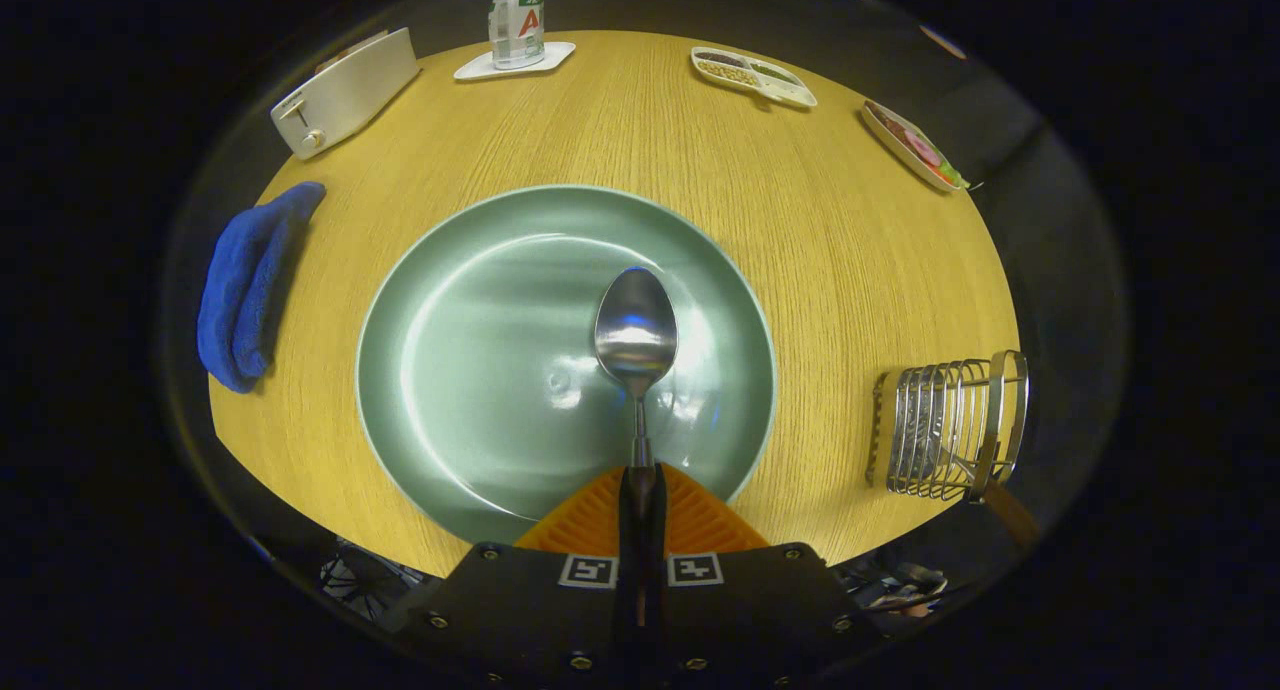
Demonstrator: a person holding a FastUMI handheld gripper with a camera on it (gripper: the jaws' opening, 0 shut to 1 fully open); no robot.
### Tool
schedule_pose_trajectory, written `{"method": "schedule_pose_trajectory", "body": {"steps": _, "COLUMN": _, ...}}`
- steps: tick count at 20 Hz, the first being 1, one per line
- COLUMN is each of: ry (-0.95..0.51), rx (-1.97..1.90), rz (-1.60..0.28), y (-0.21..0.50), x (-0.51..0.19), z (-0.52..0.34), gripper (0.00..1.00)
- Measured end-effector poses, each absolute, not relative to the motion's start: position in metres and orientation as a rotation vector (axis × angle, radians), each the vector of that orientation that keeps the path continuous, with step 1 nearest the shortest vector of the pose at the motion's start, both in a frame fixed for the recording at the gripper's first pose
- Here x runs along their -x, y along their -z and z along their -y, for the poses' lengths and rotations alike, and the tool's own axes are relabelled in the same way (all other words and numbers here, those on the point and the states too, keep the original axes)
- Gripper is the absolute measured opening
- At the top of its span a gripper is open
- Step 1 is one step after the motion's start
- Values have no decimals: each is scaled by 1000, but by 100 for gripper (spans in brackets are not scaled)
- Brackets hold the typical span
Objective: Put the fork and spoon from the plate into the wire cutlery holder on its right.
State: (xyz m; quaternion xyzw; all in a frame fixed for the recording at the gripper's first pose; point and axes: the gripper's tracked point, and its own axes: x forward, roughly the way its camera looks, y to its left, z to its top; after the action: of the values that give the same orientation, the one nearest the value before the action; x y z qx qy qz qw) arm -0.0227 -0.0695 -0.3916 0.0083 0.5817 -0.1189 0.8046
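Pinching the dark handle of one polished steel spoon (636,332), the gripper (640,495) is seen with its two ribbed orange fingers (590,520) pressed together on it, the glossy oval bowl held above the round sage-green glazed plate (470,370). One chrome wire cutlery holder (950,425) is set right of the plate on the grained wooden table (850,270), a wooden-handled utensil (1005,510) within it. One folded blue terry cloth (250,285) is laid left of the plate
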Motion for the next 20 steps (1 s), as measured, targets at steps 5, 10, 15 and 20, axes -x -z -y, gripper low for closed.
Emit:
{"method": "schedule_pose_trajectory", "body": {"steps": 5, "ry": 308, "rx": -22, "rz": -1171, "y": 362, "x": 13, "z": 79, "gripper": 4}}
{"method": "schedule_pose_trajectory", "body": {"steps": 10, "ry": 391, "rx": -79, "rz": -1089, "y": 326, "x": 12, "z": 97, "gripper": 4}}
{"method": "schedule_pose_trajectory", "body": {"steps": 15, "ry": 473, "rx": -97, "rz": -1039, "y": 295, "x": 14, "z": 121, "gripper": 4}}
{"method": "schedule_pose_trajectory", "body": {"steps": 20, "ry": 573, "rx": -156, "rz": -1028, "y": 276, "x": 25, "z": 141, "gripper": 4}}
